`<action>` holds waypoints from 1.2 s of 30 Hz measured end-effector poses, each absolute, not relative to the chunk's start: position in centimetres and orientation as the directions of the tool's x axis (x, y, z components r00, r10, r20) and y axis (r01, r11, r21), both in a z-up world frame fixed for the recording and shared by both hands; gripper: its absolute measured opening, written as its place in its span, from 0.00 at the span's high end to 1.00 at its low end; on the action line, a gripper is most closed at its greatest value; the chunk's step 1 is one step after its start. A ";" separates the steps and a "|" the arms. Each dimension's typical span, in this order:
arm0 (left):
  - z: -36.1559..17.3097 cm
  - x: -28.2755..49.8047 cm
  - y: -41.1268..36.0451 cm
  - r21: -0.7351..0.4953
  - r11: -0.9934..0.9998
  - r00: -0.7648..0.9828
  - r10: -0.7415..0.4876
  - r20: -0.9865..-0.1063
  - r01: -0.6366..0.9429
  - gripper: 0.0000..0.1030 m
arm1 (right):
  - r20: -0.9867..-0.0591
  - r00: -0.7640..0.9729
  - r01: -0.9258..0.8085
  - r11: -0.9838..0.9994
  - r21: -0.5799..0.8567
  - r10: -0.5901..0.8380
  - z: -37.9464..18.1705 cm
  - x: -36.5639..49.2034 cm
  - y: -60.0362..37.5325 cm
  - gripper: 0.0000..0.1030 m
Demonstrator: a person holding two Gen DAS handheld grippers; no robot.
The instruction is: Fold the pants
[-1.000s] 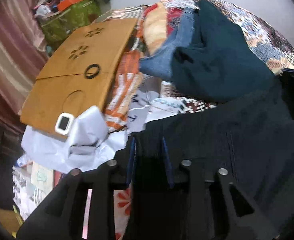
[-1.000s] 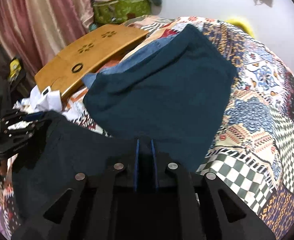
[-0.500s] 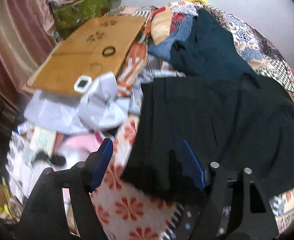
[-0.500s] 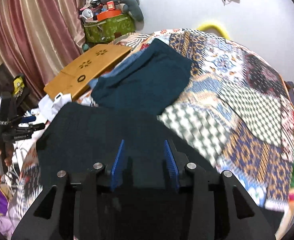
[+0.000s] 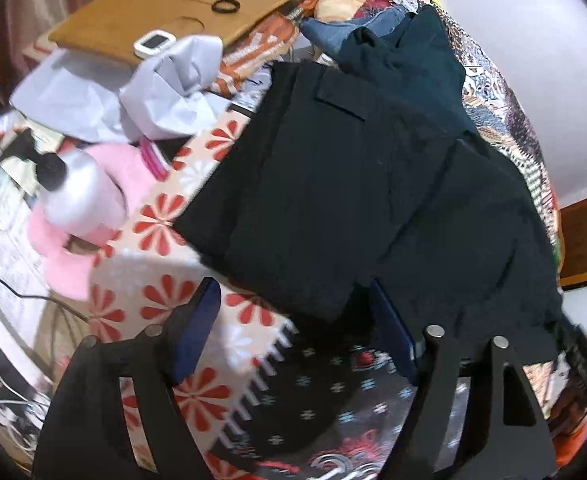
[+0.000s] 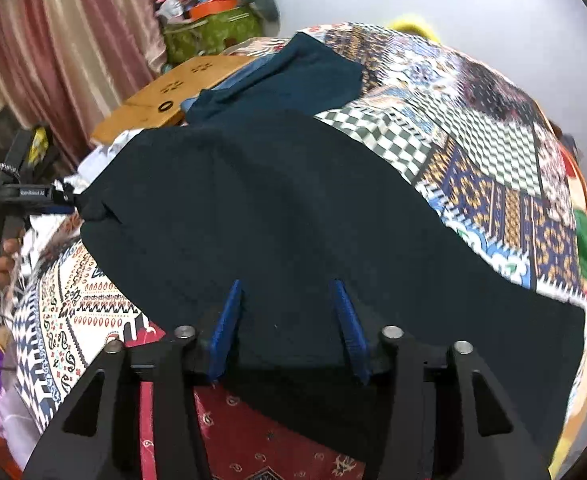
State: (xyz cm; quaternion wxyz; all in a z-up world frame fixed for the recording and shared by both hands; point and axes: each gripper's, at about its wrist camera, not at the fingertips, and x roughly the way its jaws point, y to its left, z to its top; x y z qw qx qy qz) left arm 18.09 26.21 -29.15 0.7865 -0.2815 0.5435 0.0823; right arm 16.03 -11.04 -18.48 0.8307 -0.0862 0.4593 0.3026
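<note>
Pants hem between parted left tongs (untouched).

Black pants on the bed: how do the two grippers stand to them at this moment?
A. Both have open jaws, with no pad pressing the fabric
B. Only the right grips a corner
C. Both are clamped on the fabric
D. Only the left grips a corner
A. The left gripper and the right gripper both show blue pads spread apart, while the black pants lie flat on the patterned bedspread.
</note>
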 end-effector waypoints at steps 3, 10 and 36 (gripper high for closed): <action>-29.7 18.8 25.8 -0.362 0.811 0.382 -0.187 -0.905 -0.460 0.43 | -0.805 0.401 -0.580 0.801 0.147 0.438 -18.7 15.8 -11.3 0.52; -28.1 18.7 25.0 -0.212 0.845 0.397 0.001 -0.918 -0.491 0.84 | -0.793 0.384 -0.579 0.792 0.193 0.473 -19.3 15.8 -11.8 0.52; -30.0 18.3 24.1 -0.088 0.897 0.390 0.099 -0.915 -0.433 0.84 | -0.787 0.558 -0.141 0.965 0.223 0.264 -16.9 10.9 -27.9 0.50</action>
